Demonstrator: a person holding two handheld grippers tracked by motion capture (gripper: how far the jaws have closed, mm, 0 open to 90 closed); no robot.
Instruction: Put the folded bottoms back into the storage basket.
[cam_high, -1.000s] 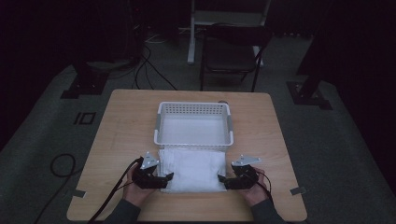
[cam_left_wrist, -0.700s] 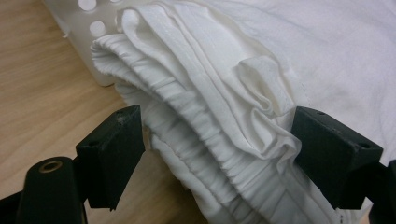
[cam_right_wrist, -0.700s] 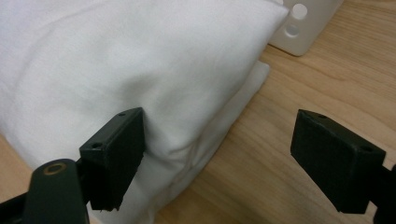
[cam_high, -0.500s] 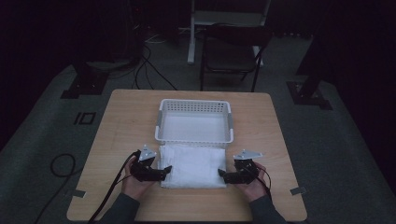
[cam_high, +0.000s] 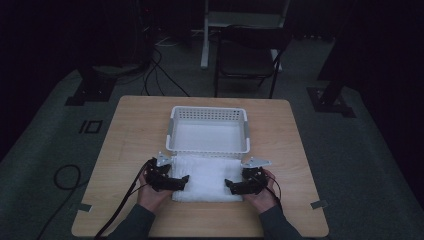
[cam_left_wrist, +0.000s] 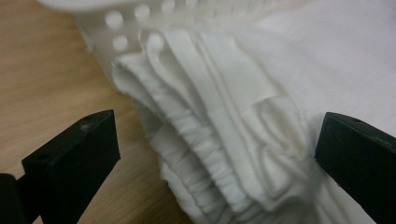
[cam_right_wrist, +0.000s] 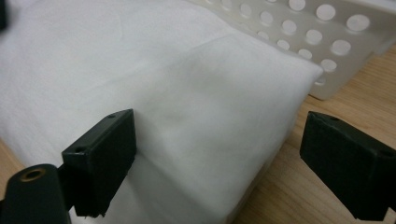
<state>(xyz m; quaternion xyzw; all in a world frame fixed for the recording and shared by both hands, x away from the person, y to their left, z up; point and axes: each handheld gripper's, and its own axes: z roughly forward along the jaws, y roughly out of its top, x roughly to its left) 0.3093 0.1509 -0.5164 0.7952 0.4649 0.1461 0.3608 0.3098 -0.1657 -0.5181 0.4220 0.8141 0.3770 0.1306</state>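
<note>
Opening wider than before, both tongs (cam_high: 181, 181) (cam_high: 231, 185) stand spread at the folded cloth's (cam_high: 207, 176) ends, unpinched

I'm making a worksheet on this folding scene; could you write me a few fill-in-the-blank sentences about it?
1. The folded white cloth lies on the table just in front of the white ____.
2. The left gripper has its jaws ____.
3. The right gripper sits at the cloth's ____ edge.

Missing words: basket; open; right
</note>
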